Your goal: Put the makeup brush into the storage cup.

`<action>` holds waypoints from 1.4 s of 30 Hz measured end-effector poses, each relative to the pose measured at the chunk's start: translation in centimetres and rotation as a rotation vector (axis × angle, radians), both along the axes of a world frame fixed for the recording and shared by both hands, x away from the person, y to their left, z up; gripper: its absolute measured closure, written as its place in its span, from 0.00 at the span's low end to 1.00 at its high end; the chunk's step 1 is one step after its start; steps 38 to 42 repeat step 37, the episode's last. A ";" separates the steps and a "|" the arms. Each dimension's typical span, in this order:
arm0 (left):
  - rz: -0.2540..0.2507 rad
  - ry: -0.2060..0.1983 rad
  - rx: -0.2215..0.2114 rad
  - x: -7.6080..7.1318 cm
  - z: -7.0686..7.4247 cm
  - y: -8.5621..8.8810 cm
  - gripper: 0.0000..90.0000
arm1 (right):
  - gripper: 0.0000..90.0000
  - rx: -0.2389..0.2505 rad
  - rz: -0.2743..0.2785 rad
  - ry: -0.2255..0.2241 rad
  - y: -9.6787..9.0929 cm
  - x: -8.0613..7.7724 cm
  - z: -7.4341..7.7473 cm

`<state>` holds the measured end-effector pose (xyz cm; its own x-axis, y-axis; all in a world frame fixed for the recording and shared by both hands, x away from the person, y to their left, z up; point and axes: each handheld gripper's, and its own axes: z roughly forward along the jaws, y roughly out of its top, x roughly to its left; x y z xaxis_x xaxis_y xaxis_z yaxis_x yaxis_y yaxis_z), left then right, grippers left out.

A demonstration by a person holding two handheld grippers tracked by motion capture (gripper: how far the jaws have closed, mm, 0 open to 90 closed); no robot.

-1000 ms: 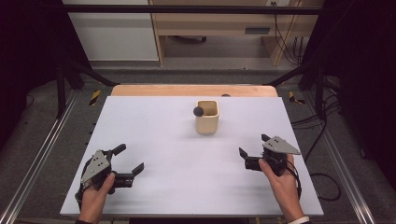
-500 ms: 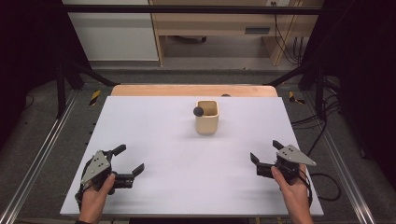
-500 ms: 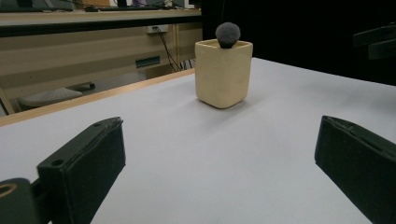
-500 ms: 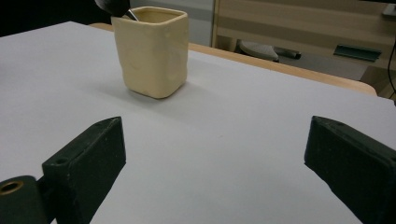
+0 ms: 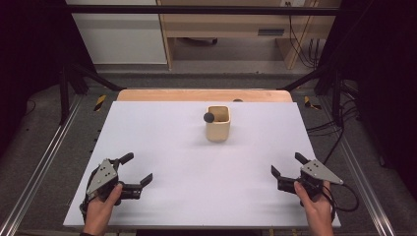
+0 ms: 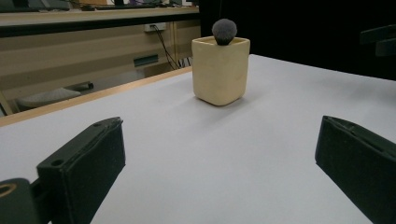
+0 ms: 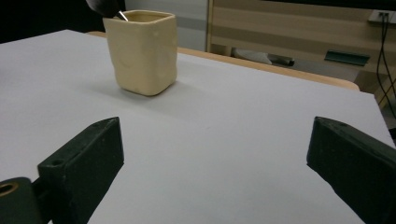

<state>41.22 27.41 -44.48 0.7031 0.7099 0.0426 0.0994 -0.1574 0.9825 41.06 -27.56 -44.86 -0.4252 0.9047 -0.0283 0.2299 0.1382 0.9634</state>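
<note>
R gripper (image 5: 286,169) is pulling back to the near R edge w/ jaws wide & empty, L gripper (image 5: 135,169) sitting wide too, leaving cup (image 5: 218,124) w/ dark ball-tipped tool (image 5: 209,117) mid-table, far side — looks done.

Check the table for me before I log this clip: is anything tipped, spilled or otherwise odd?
Nothing stands out. The cream cup stands upright on the white table, with a dark round-headed item propped at its rim. The left gripper and right gripper are both open, well short of the cup.
</note>
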 end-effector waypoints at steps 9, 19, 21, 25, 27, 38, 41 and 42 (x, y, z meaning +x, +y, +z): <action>-0.002 -0.007 0.004 0.0 0.0 0.1 0.02 | 0.04 0.012 0.012 -0.020 -0.2 -0.2 -0.4; 0.009 -0.010 -0.010 0.0 0.0 0.6 0.02 | 0.04 0.024 0.032 -0.035 0.2 -0.1 -0.5; 0.011 -0.008 -0.014 0.0 0.0 0.6 0.02 | 0.04 0.023 0.030 -0.045 0.2 0.0 -0.5; 0.010 -0.007 -0.019 0.1 0.0 0.8 0.02 | 0.03 0.012 0.046 -0.063 0.6 0.1 -0.8; 0.010 -0.006 -0.024 0.1 0.0 0.9 0.02 | 0.03 0.001 0.059 -0.073 0.7 0.1 -0.9; 0.016 -0.007 -0.040 0.2 0.1 1.1 0.01 | 0.04 -0.029 0.111 -0.092 1.1 -0.1 -1.6; 0.016 -0.007 -0.040 0.2 0.1 1.1 0.01 | 0.04 -0.029 0.111 -0.092 1.1 -0.1 -1.6; 0.016 -0.007 -0.040 0.2 0.1 1.1 0.01 | 0.04 -0.029 0.111 -0.092 1.1 -0.1 -1.6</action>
